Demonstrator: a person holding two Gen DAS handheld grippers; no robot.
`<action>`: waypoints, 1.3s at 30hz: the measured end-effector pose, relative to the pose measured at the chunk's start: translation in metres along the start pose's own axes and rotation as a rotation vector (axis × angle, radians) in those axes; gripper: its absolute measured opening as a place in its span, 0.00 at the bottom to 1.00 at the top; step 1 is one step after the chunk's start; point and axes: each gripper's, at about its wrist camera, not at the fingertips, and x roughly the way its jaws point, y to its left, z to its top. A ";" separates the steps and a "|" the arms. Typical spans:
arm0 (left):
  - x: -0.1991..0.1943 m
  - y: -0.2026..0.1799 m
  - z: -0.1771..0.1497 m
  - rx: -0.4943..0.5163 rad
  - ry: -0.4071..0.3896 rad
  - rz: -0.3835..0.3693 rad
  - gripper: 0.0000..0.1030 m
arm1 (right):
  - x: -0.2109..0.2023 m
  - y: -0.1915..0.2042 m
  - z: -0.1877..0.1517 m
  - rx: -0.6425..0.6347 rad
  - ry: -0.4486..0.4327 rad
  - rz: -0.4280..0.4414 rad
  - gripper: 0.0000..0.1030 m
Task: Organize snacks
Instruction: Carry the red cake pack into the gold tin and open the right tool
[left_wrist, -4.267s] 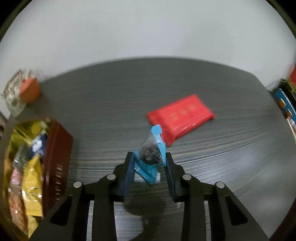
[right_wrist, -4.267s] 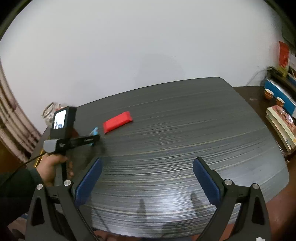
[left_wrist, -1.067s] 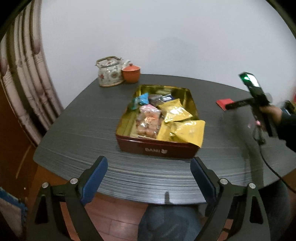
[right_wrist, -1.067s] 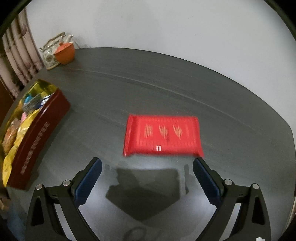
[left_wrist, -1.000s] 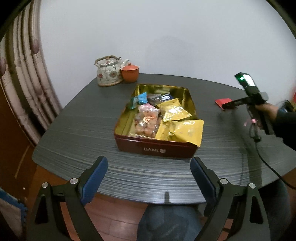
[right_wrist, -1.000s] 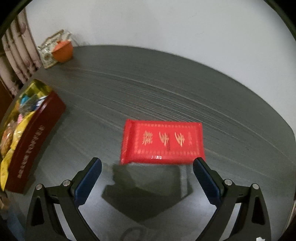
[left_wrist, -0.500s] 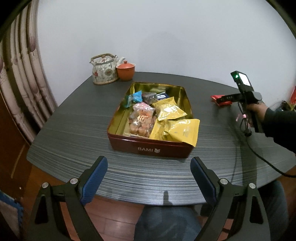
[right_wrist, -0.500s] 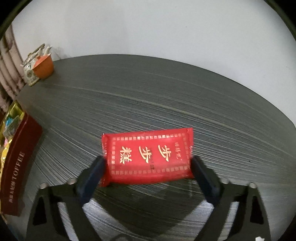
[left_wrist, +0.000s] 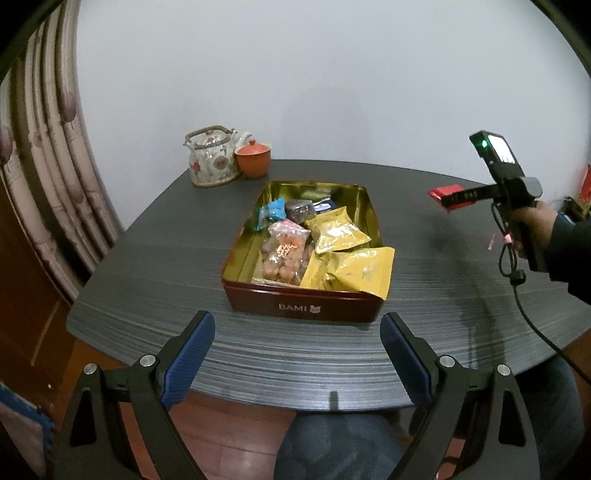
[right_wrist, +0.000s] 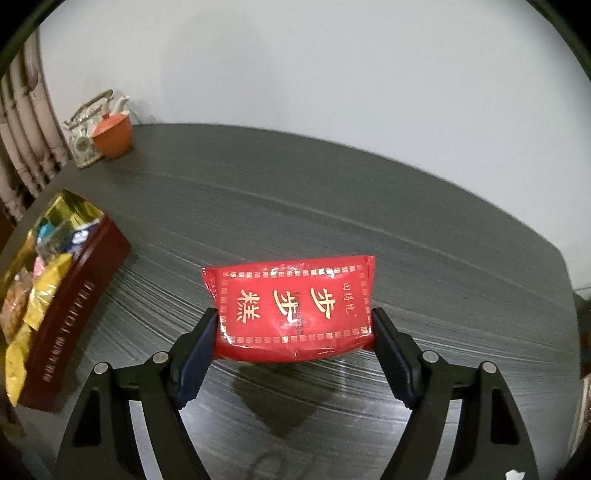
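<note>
My right gripper (right_wrist: 293, 343) is shut on a red snack packet (right_wrist: 291, 304) with gold characters and holds it lifted above the dark table (right_wrist: 332, 221). The packet also shows in the left wrist view (left_wrist: 443, 192), held at the far right. A dark red tin (left_wrist: 299, 304) lined in gold sits mid-table, holding yellow packets (left_wrist: 351, 266), a clear bag of orange snacks (left_wrist: 282, 253) and a blue candy (left_wrist: 275, 210). The tin (right_wrist: 70, 314) lies to the left of the held packet. My left gripper (left_wrist: 295, 350) is open and empty, off the table's near edge.
A patterned teapot (left_wrist: 212, 160) and an orange lidded cup (left_wrist: 253, 158) stand at the table's back left corner; they also show in the right wrist view (right_wrist: 110, 134). Curtains (left_wrist: 48, 147) hang at the left. A cable (left_wrist: 532, 317) trails from the right gripper across the table edge.
My right gripper came down over the red packet, closed on it and lifted it off the table. My left gripper, which earlier held the blue candy, stays open near the table edge.
</note>
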 end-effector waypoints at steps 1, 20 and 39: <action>-0.002 0.000 0.000 0.002 -0.002 0.005 0.88 | -0.006 0.003 0.002 -0.002 -0.007 -0.001 0.75; -0.042 0.018 -0.012 -0.059 -0.056 0.095 0.88 | -0.100 0.137 0.030 -0.091 -0.121 0.041 0.75; -0.046 0.014 -0.026 -0.062 -0.018 0.070 0.88 | -0.084 0.237 0.022 -0.180 -0.091 0.092 0.75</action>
